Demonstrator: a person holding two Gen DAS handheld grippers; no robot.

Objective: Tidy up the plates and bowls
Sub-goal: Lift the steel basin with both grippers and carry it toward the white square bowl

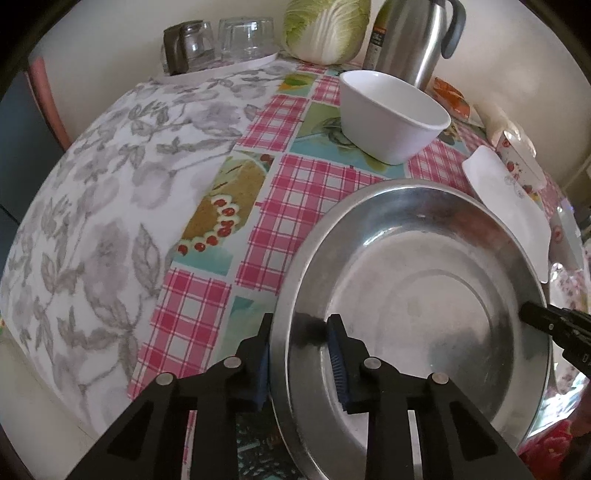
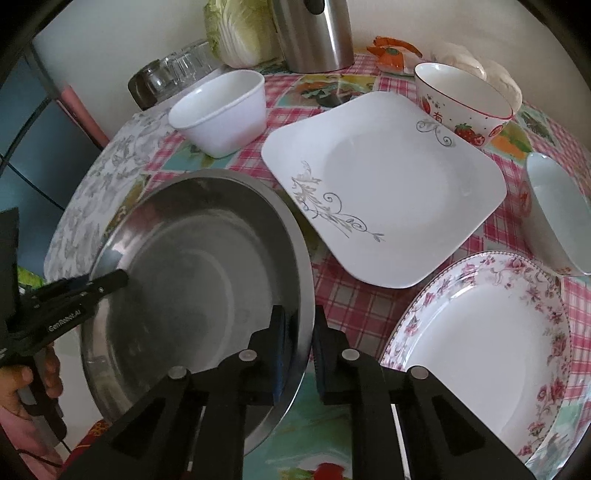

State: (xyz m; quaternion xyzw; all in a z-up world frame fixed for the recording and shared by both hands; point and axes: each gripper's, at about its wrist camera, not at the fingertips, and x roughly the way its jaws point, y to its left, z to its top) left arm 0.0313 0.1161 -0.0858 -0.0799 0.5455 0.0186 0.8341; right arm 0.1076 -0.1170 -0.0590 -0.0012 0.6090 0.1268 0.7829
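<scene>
A large steel plate (image 1: 424, 295) (image 2: 207, 280) is tilted above the checked tablecloth. My left gripper (image 1: 299, 354) is shut on its left rim, one finger inside, one outside. My right gripper (image 2: 299, 343) is shut on its right rim the same way. A plain white bowl (image 1: 391, 114) (image 2: 221, 110) stands behind it. A square white plate (image 2: 384, 184) with grey scrollwork lies to the right. A round floral plate (image 2: 487, 339) lies at the near right. A strawberry bowl (image 2: 465, 99) and a white bowl (image 2: 557, 214) stand at the far right.
A steel thermos jug (image 1: 410, 40) (image 2: 314, 33), a cabbage (image 1: 325, 29) and upturned glasses (image 1: 221, 40) stand at the back by the wall. A grey floral cloth (image 1: 110, 206) covers the table's left part. An orange packet (image 2: 391, 51) lies at the back right.
</scene>
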